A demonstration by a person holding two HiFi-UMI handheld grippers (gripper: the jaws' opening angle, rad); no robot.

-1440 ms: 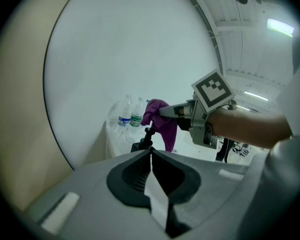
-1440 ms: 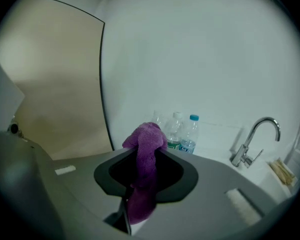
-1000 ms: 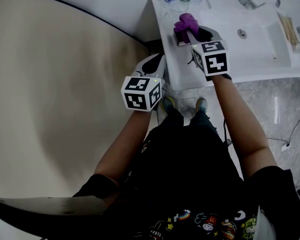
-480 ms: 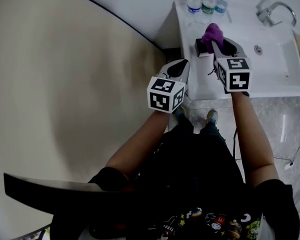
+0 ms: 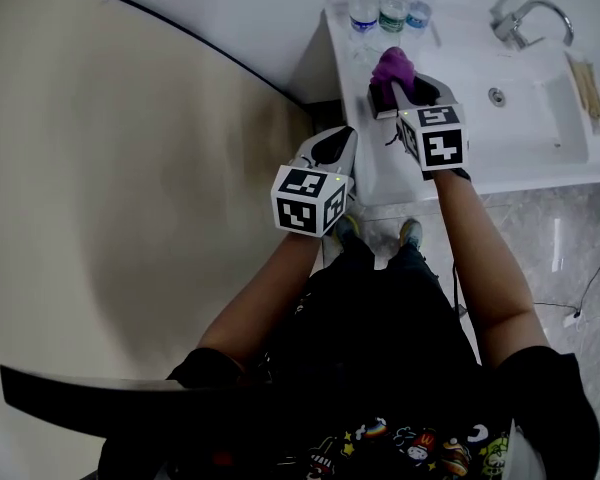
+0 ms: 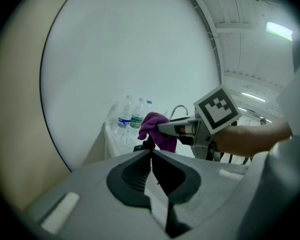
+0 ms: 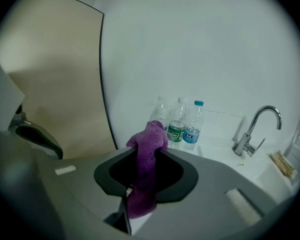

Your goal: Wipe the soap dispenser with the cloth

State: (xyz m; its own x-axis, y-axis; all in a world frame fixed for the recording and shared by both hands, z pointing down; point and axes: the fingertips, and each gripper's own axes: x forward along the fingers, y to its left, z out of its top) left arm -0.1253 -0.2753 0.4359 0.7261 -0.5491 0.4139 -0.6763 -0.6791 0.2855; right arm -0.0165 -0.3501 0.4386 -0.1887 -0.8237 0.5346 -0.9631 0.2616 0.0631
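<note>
The right gripper has its jaws clamped on a soft purple fabric cloth. The cloth bunches out past the jaw tips and also trails back between them. The gripper holds the cloth over the left edge of the white bathroom worktop, in front of three clear plastic water bottles that stand at the back left corner.

Just under the cloth is a dark, boxy object, most likely the soap dispenser. It stands near the left edge of the worktop, well apart from the curved metal faucet and the sunken white sink basin on the right. The cloth hides most of it. The cloth seems to rest on top of it, but I cannot tell whether they touch.

The left gripper hangs off the front left corner of the worktop, over the floor. Its jaws are together with nothing between them.

I judge the task to be at its start or in its first strokes. The cloth is gripped and brought to the dispenser, but nothing here shows any side wiped yet. Rubbing the top, front and sides is left, perhaps with the idle left gripper steadying the body.
</note>
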